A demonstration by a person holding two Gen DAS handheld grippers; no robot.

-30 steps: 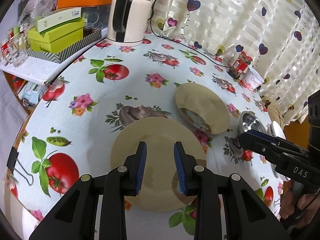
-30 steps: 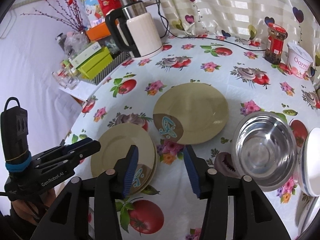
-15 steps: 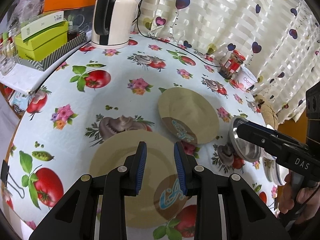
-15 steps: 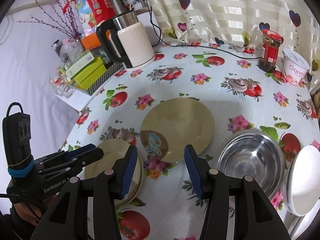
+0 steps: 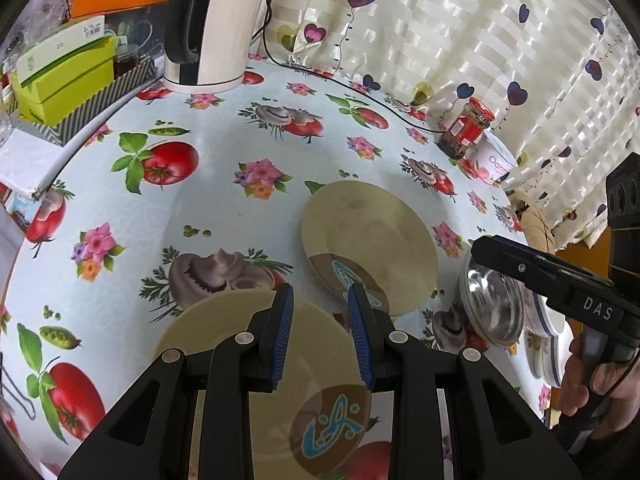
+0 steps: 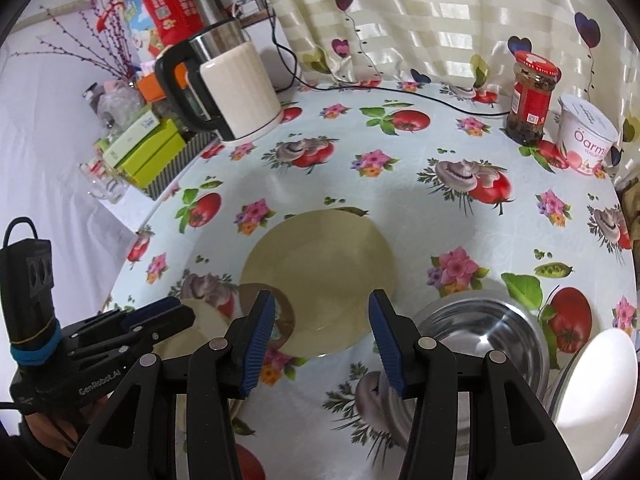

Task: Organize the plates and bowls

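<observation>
Between the two plates (image 5: pixel 372 236) (image 5: pixel 256 364), bare tablecloth (image 5: pixel 224 184) separates their rims.

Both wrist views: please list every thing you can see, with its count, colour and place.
Plate stack: count unclear, beige, near table edge, under left gripper.
Plate: one, beige with brown corner motif, table centre.
Steel bowl: one, silver, right of the plate.
White dishes: count unclear, right of the bowl.
Kettle: one, cream and black, far left.
Jar: one, red lid and label, far right.
Yogurt tub: one, white, beside the jar.
Green boxes: stacked, left of the kettle.
Tablecloth: one, white with tomato and flower print.
Curtain: cream, hearts, behind.
Left gripper: black, blue pads, open.
Right gripper: the same, open.
</observation>
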